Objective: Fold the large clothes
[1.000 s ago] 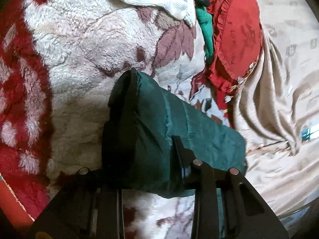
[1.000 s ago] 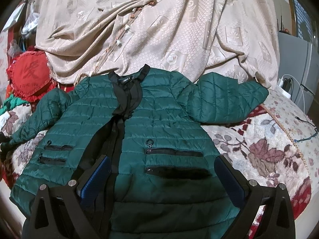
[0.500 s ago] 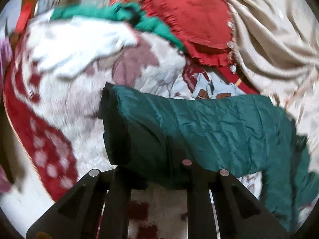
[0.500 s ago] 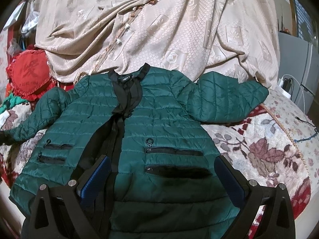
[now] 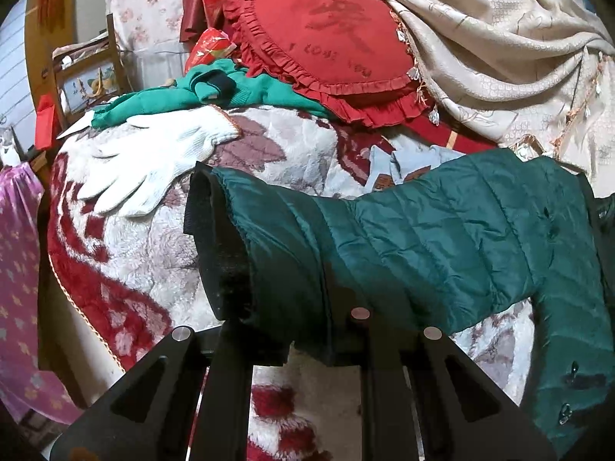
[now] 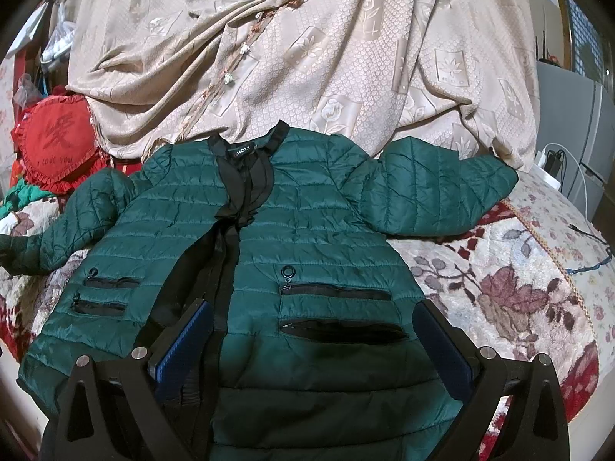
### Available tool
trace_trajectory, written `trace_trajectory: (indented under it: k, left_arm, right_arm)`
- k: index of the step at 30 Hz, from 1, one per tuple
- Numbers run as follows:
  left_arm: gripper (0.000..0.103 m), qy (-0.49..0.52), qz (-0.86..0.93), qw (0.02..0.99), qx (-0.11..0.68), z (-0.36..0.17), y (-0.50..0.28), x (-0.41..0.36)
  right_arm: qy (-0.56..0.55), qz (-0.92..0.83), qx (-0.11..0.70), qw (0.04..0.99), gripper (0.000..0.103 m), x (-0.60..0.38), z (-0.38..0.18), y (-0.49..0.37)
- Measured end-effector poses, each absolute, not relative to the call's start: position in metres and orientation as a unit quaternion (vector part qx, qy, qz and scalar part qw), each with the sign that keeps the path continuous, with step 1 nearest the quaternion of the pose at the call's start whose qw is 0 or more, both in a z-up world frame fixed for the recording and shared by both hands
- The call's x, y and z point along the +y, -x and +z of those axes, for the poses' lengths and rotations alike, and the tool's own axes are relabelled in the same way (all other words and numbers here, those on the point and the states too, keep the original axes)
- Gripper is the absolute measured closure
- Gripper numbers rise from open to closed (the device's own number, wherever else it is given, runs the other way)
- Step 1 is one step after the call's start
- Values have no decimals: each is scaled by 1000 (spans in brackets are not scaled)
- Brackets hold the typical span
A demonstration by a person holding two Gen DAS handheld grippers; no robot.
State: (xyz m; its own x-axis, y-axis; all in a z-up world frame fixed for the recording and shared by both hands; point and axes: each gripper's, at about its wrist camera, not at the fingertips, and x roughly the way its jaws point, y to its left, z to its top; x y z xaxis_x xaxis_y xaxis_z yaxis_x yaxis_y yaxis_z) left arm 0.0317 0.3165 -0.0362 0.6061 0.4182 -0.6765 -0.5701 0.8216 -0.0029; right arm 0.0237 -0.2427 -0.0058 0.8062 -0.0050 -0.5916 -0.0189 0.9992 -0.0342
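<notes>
A dark green quilted jacket (image 6: 307,238) lies face up and spread on a floral blanket (image 6: 519,288), collar at the far side. Its right sleeve (image 6: 434,192) rests on the bedding. My left gripper (image 5: 300,330) is shut on the end of the other sleeve (image 5: 423,246), just behind its black cuff (image 5: 215,253). That sleeve hangs lifted off the blanket and stretches right toward the jacket body. My right gripper (image 6: 311,345) hovers open over the jacket's lower hem, blue pads wide apart, nothing between them.
A red heart cushion (image 5: 330,42), a bright green knit garment (image 5: 230,88) and a white glove (image 5: 153,161) lie beyond the sleeve. Beige patterned cloth (image 6: 307,38) is heaped behind the jacket. A wooden chair (image 5: 84,73) stands at far left; a charger with cables (image 6: 553,157) sits at right.
My left gripper has closed on the sleeve end, rolled, and lifted it off the blanket, swinging toward the cushion. The right gripper has stayed still.
</notes>
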Motion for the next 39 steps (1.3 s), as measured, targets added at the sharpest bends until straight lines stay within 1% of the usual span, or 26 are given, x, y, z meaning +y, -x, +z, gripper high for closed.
trace_trajectory:
  k: [13,19,23,32,35,39]
  left_arm:
    - [91,101,267,898,334,-22,-36,303]
    - [92,120,221,917,309,-5,-45,287]
    - [92,112,176,934,291,12,-61,259]
    - [94,87,99,948,288,29,-107,197]
    - [95,72,69,952,289,33,-125,168]
    - [95,53,35,953,296,32,-155,127]
  right_arm:
    - [28,-8,315,948,0,-242,-7,-22]
    - [25,-7,316,948,0,-243,-4,-22]
    - [18,-4,316,948,0,-245,-4,-21]
    - [-8,-8,335,942,0,-256,-5,-24]
    - [-25,-26,355,934,0,-268,-5,-37]
    - [-42,-54,344,937,0,-281,-3,-59]
